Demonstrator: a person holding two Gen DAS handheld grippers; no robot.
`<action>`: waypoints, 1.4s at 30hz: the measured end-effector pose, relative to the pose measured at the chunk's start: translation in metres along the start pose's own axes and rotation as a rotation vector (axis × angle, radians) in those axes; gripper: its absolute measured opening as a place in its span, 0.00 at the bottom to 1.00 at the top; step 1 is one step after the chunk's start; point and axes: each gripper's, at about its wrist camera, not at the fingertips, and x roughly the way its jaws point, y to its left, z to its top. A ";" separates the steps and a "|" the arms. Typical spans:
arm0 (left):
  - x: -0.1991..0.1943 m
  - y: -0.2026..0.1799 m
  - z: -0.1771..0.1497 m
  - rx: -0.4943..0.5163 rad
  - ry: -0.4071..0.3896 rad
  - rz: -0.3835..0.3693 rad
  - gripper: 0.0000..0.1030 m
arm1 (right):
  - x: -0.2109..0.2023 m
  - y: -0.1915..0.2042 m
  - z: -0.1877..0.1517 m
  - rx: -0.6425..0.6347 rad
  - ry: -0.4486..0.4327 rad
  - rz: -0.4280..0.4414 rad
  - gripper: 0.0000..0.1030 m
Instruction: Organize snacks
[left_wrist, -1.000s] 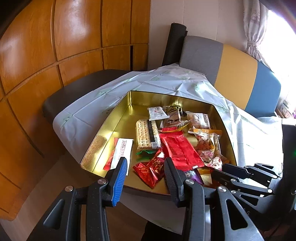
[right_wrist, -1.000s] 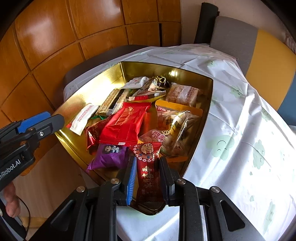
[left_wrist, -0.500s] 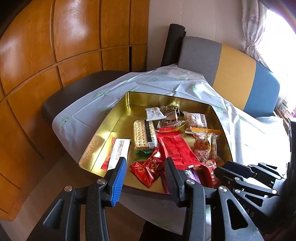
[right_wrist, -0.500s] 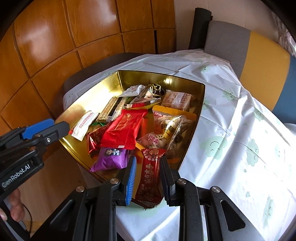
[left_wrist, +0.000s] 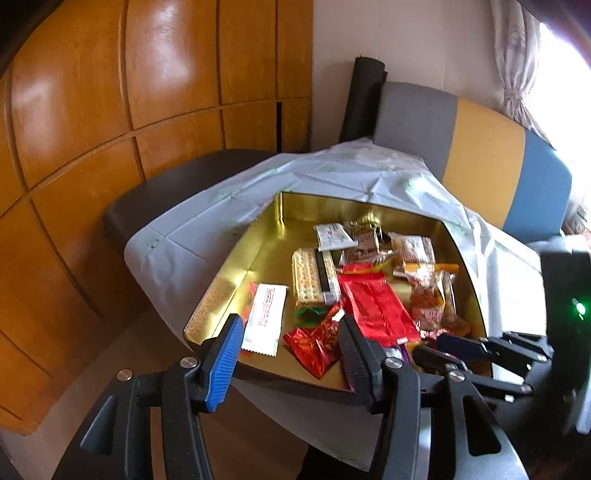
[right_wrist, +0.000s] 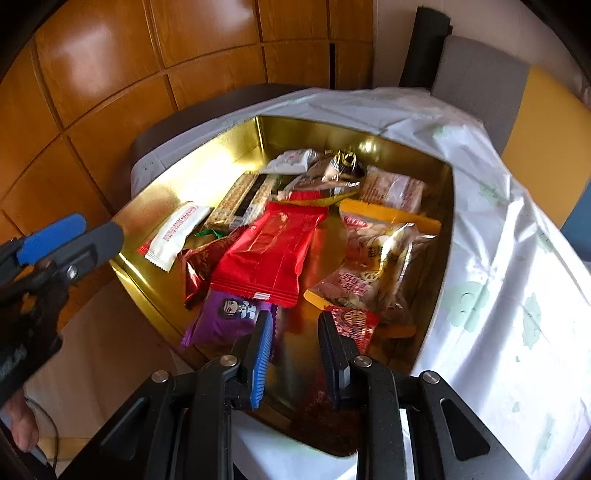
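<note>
Tongs in my left hand (left_wrist: 291, 325) are opening, empty, over the crinkled red packet (left_wrist: 314, 343), I judge to pick it. Right tongs (right_wrist: 295, 321) stand narrow and empty; the patterned packet (right_wrist: 354, 323) lies beside them in the tin (right_wrist: 448, 221).

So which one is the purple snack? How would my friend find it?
Look in the gold tin on the white cloth. At its near edge, just below the big red packet, lies the purple snack. It is the only purple wrapper there, with a small cartoon face on it.
</note>
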 end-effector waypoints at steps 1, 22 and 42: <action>-0.001 0.000 0.000 -0.004 -0.007 0.001 0.53 | -0.005 0.000 -0.001 0.007 -0.015 -0.008 0.26; -0.036 -0.029 -0.005 0.037 -0.141 0.024 0.69 | -0.070 -0.021 -0.028 0.227 -0.227 -0.152 0.81; -0.034 -0.022 -0.005 0.004 -0.136 0.051 0.69 | -0.069 -0.020 -0.035 0.226 -0.217 -0.170 0.82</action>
